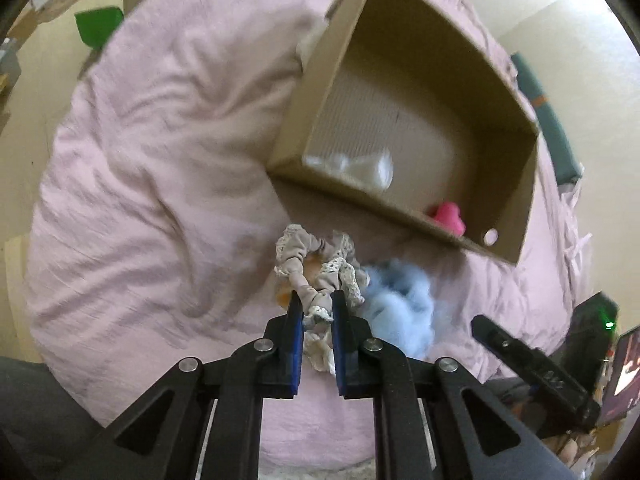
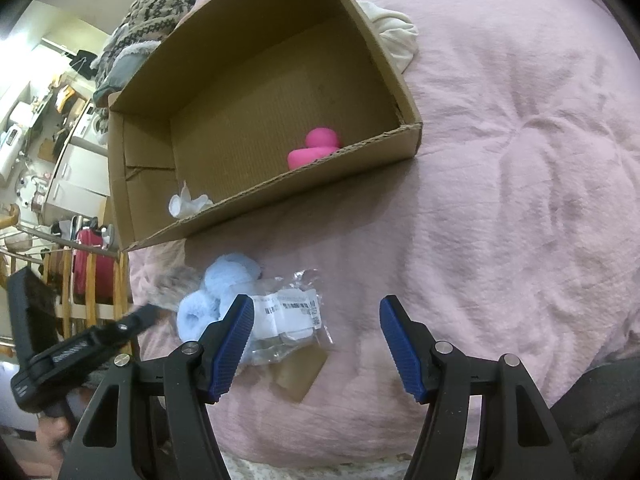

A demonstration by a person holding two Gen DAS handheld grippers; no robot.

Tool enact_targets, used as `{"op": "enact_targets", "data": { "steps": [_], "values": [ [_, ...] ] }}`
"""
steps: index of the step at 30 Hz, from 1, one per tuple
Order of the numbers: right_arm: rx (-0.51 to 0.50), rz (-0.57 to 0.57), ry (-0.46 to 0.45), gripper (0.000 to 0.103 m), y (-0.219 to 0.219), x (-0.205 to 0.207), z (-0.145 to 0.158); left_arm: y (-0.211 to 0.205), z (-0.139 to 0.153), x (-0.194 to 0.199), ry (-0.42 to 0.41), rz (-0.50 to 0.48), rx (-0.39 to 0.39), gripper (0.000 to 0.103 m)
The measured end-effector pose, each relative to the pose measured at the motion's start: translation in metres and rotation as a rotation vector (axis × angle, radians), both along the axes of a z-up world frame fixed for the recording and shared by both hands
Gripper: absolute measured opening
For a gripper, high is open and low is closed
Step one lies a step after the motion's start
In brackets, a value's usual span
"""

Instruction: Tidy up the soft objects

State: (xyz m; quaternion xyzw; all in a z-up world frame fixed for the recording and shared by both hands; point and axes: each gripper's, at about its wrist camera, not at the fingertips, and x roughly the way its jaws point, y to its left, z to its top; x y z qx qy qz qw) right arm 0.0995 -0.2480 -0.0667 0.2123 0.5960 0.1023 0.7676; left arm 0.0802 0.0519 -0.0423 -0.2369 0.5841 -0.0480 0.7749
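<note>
In the left wrist view, the left gripper (image 1: 314, 308) sits at lower centre with its jaws drawn close together on a beige lace-trimmed scrunchie (image 1: 316, 268); fabric shows between the blue pads, so the jaws look clamped on its near loop. The rest of the scrunchie spreads up and away from the jaws, its ring lying roughly flat over the pink bedding (image 1: 160, 160). A fluffy blue item (image 1: 400, 300) lies just right of the scrunchie, touching it. The open box (image 1: 500, 184) fills the upper right, its near wall just above the scrunchie; inside lie a white item (image 1: 360, 168) at the left and a pink toy (image 1: 450, 216) at the lower right corner. So the drop point lies up and to the right of the jaws, over that near wall. In the right wrist view, the right gripper (image 2: 316, 344) is at the bottom with jaws wide apart and nothing between them. The fluffy blue item (image 2: 224, 300) and a clear labelled packet (image 2: 292, 320) lie at the left pad, up and to the left of the gap. The box (image 2: 280, 188) sits above, holding the pink toy (image 2: 316, 148) and the white item (image 2: 186, 202). The left gripper (image 2: 136, 320) enters blurred from the lower left. The left hand is the one engaged; the right is nearer the blue item and packet.
</note>
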Motion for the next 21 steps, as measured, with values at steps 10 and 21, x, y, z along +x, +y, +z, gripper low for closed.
{"op": "enact_targets", "data": {
  "steps": [10, 21],
  "values": [
    [-0.010, 0.013, 0.007, 0.069, 0.004, 0.001, -0.001, -0.017, -0.050, -0.003, 0.237, -0.070, 0.057, 0.014],
    [0.002, 0.017, 0.016, 0.069, 0.005, 0.002, -0.002, -0.008, -0.024, 0.012, 0.113, 0.011, 0.100, 0.059]
  ]
}}
